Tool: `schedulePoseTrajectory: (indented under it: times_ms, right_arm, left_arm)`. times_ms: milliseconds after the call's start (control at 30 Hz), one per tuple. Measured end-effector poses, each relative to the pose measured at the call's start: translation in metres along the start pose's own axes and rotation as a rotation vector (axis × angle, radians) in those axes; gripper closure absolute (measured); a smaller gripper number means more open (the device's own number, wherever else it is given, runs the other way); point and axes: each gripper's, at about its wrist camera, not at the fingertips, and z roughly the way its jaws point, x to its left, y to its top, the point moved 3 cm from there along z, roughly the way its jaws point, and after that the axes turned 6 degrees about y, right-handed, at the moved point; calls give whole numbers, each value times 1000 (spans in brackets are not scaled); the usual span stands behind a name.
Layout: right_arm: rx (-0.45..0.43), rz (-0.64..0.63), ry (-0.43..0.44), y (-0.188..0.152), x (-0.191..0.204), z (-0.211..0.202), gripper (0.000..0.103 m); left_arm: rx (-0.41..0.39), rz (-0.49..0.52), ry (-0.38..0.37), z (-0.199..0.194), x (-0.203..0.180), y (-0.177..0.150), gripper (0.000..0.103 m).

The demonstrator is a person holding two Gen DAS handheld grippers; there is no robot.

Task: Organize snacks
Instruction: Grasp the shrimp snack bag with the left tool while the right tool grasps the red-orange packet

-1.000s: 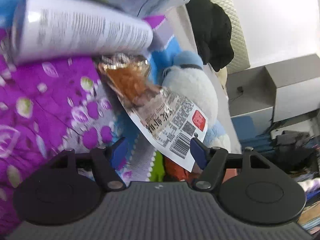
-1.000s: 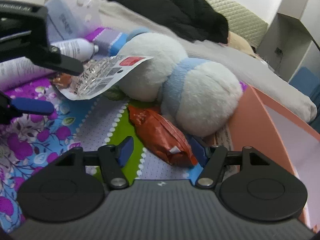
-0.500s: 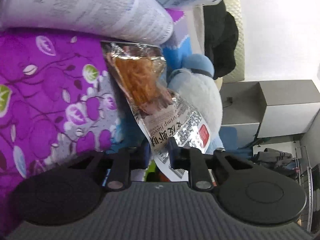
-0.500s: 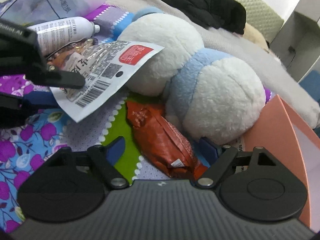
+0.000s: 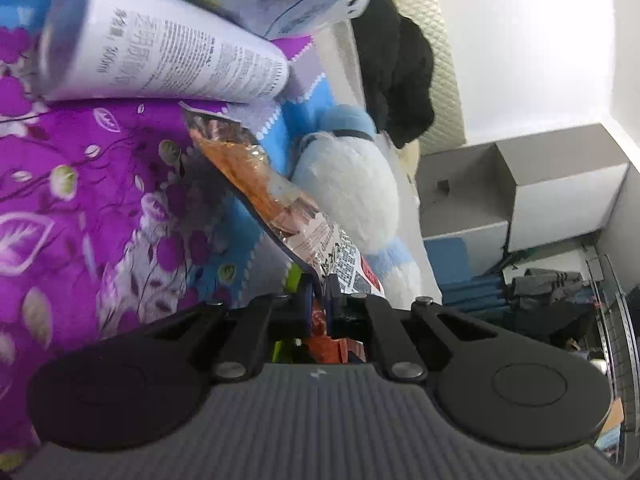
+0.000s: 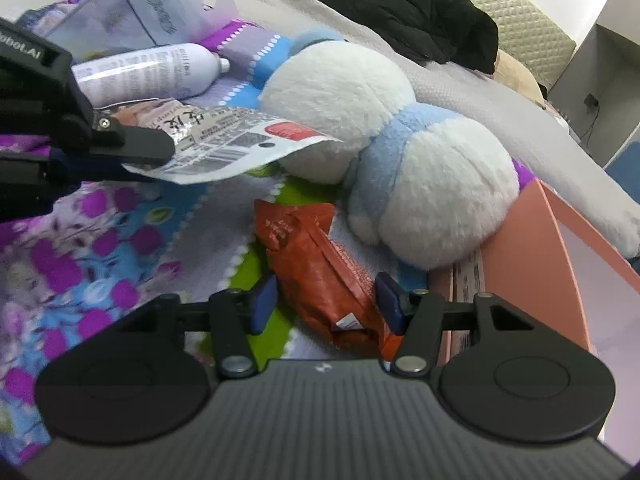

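Right wrist view: one snack pinched, one waiting

At left, my left gripper [image 6: 160, 160] is clamped on the clear snack packet [image 6: 240, 140], raised above the floral blanket [image 6: 80, 240]. Centre: orange snack bag [image 6: 320, 272] lies between my right gripper's [image 6: 326, 304] spread fingers. Next, probably: close, lift, move toward pink box [image 6: 560, 280].

Home bedroom: bed [image 6: 120, 232] under a purple floral blanket; white and blue plush toy [image 6: 400, 168] lying on it; black clothing [image 6: 408, 12] heaped behind the toy against a quilted headboard [image 6: 524, 16]; grey cabinet [image 5: 520, 200] beside that headboard
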Motion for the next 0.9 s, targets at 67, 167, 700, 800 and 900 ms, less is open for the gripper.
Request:
schedulePoseTrajectory:
  times_ms: [67,167,700,800,900]
  right_arm:
    - [-2,-2,-4,-6,6,-8,46]
    - [-7,-6,0,-18,16,-25,46]
    - [-24,-19,18,-81,41,-116,47]
    - [-21,-19,18,-96,44,-131,47]
    - [-15,-23,22,-110,45,-142,47]
  left_arm:
    - [-4,19,10,-14,-2,-6,96]
    - [-6,30,12,-37,-3,-16,96]
    - [64,180,75,-128,-19,-86,97]
    - [102,192,91,-139,-19,-104,97]
    - [131,230,114,-149,-22,-121,97]
